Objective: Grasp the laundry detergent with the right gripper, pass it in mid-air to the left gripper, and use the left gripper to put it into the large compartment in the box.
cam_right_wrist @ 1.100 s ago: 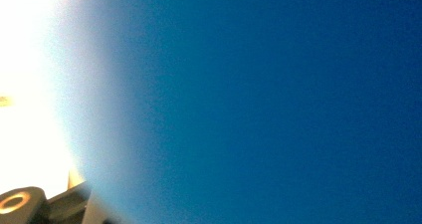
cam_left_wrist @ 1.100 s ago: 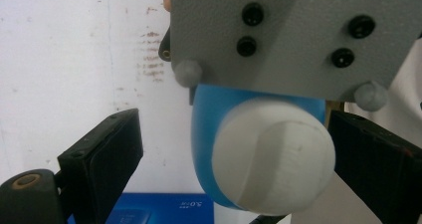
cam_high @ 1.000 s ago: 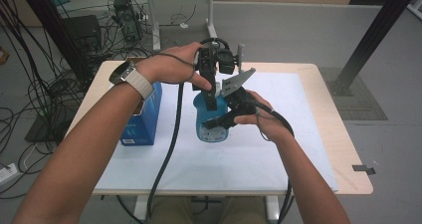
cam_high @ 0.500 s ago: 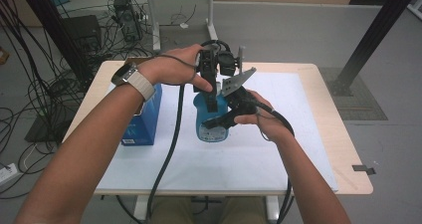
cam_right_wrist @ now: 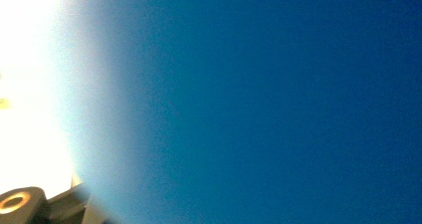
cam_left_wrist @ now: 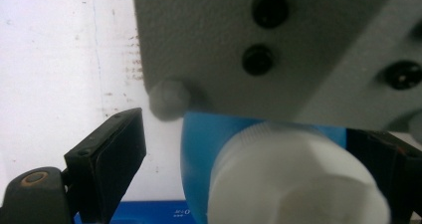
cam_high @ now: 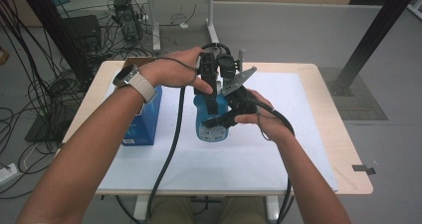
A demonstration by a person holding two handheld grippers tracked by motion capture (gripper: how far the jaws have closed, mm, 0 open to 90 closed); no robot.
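Observation:
A blue bottle (cam_high: 203, 112) with a white cap stands on the white mat, near the middle of the table. My right gripper (cam_high: 225, 117) is shut on its body from the right, and the bottle (cam_right_wrist: 273, 104) shows as a blue blur in the right gripper view. My left gripper (cam_high: 215, 95) points down over the top. In the left gripper view the white cap (cam_left_wrist: 293, 179) sits between the jaws, which have just been closing. One of the fingers (cam_left_wrist: 107, 159) still stands clear of the cap. The right gripper's grey plate (cam_left_wrist: 278, 45) hangs just above it.
A blue box (cam_high: 144, 119) lies at the left of the white mat (cam_high: 224, 164). The wooden table edge (cam_high: 343, 149) runs along the right. Cables and equipment cover the floor at the left and back, and a black post (cam_high: 368, 40) rises at the right.

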